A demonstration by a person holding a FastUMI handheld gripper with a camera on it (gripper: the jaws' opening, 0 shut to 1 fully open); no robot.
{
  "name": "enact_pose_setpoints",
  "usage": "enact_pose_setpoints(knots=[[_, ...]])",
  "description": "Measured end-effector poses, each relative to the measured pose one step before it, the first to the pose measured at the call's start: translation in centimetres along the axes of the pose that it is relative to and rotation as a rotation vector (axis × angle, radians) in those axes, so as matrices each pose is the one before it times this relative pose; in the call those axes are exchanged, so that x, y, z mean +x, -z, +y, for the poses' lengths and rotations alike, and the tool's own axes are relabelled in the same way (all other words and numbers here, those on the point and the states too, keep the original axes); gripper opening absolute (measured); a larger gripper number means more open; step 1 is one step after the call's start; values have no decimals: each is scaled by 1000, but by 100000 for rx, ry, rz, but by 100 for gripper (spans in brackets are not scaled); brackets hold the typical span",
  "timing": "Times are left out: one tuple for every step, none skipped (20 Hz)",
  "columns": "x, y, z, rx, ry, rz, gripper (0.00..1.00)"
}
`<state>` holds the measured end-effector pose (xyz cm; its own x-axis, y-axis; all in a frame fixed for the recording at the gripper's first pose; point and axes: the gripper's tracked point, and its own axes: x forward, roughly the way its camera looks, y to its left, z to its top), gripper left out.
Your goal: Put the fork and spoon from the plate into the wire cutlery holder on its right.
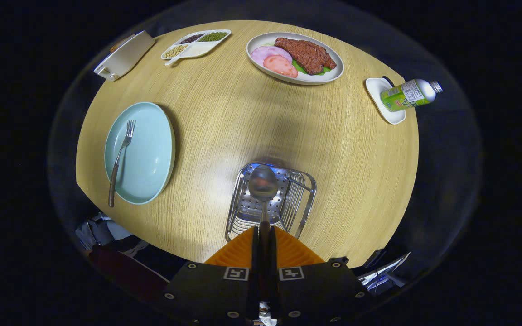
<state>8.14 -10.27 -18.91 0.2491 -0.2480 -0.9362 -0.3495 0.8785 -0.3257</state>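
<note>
My gripper (pixel 263 235) is shut on the handle of the spoon (pixel 263 182), both fingers pressing on it. The spoon's bowl points forward and hovers over the open top of the wire cutlery holder (pixel 302 199), which stands on the wooden table just ahead of the fingers. Well to the left of the holder lies the pale blue plate (pixel 150 154). The fork (pixel 120 158) rests on the plate's left side, tines pointing away, its handle end reaching over the near rim.
Across the round table (pixel 243 117) sit a plate of meat and sliced food (pixel 295 56), a divided dish of beans (pixel 196 43), a white box (pixel 125 55) at the far left, and a green bottle (pixel 408 95) on a small white dish (pixel 381 88) at the right.
</note>
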Motion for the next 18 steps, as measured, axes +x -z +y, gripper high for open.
enact_pose_setpoints(knots=[[-106,92,78,846,-300,-709,13],[-253,-127,-18,482,201,-725,14],[-179,112,-46,434,177,-596,20],[-349,-133,-115,4,691,-1468,23],[-507,-33,-115,375,78,-1827,32],[-497,-217,-13,1297,232,-1913,37],[-675,-333,152,1359,-249,-2961,50],[-706,-463,220,1266,-29,-3124,57],[-492,-431,254,1112,494,-3742,71],[-709,-608,435,559,224,-3663,76],[-506,-455,629,718,495,-3774,87],[-516,-579,729,1138,459,-3707,95],[-606,-483,700,1099,1250,-4323,100],[-473,-639,1011,541,694,-4177,100],[-344,-377,946,424,882,-3787,100],[-259,-486,1077,99,298,-3661,100],[-74,-113,1379,215,-377,-2051,100],[100,35,1521,982,-686,-1867,100]])
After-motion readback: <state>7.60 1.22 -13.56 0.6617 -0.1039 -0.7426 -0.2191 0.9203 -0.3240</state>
